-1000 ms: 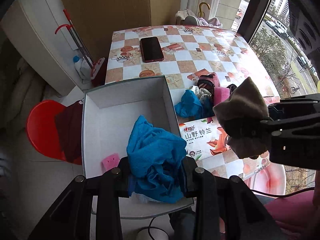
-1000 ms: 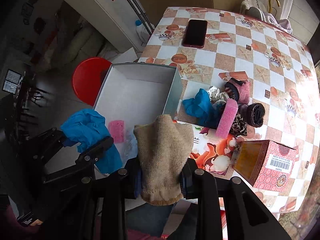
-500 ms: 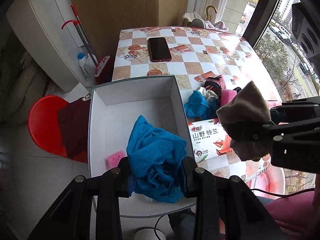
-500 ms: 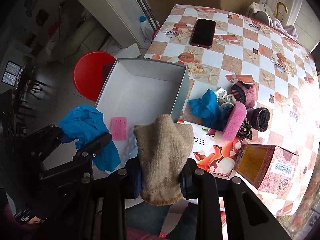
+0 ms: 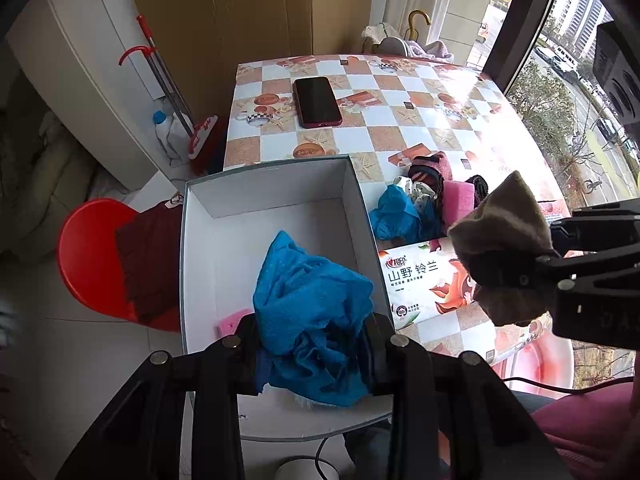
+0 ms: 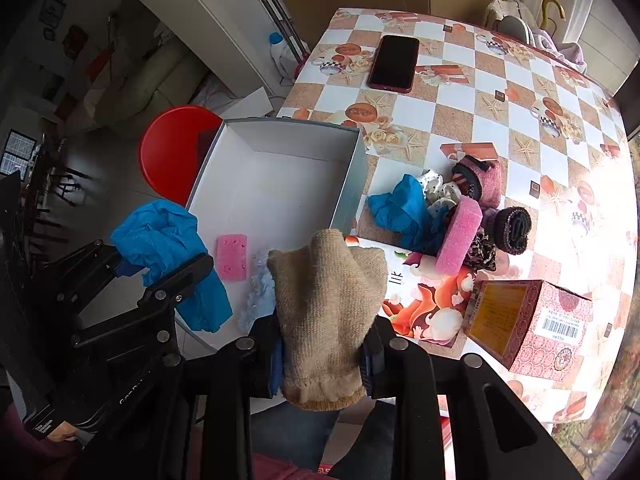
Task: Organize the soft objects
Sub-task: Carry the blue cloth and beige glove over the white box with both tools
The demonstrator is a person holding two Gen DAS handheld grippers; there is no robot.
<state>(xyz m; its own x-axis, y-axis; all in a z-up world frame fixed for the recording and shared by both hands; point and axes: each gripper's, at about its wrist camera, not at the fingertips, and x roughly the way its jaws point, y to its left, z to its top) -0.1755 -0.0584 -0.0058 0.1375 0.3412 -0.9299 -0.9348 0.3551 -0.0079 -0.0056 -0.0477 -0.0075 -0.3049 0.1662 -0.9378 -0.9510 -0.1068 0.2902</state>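
Note:
My left gripper (image 5: 312,356) is shut on a crumpled blue cloth (image 5: 312,312) and holds it above the near end of the open white box (image 5: 200,264). In the right wrist view the cloth (image 6: 168,240) hangs at the box's left edge (image 6: 344,184). My right gripper (image 6: 324,356) is shut on a beige knitted cloth (image 6: 328,304), held above the table's near edge; it also shows in the left wrist view (image 5: 504,248). A small pink sponge (image 6: 232,257) lies inside the box.
A heap of soft things lies right of the box: another blue cloth (image 6: 404,212), a pink sponge block (image 6: 458,240), dark rolled socks (image 6: 514,230). A red carton (image 6: 528,324), a printed packet (image 5: 416,276) and a phone (image 6: 394,63) are on the checkered table (image 6: 520,92). A red stool (image 5: 92,256) stands left.
Both grippers have risen and drawn back a little with their cloths still held; the box and table look smaller and farther. Nothing was let go.

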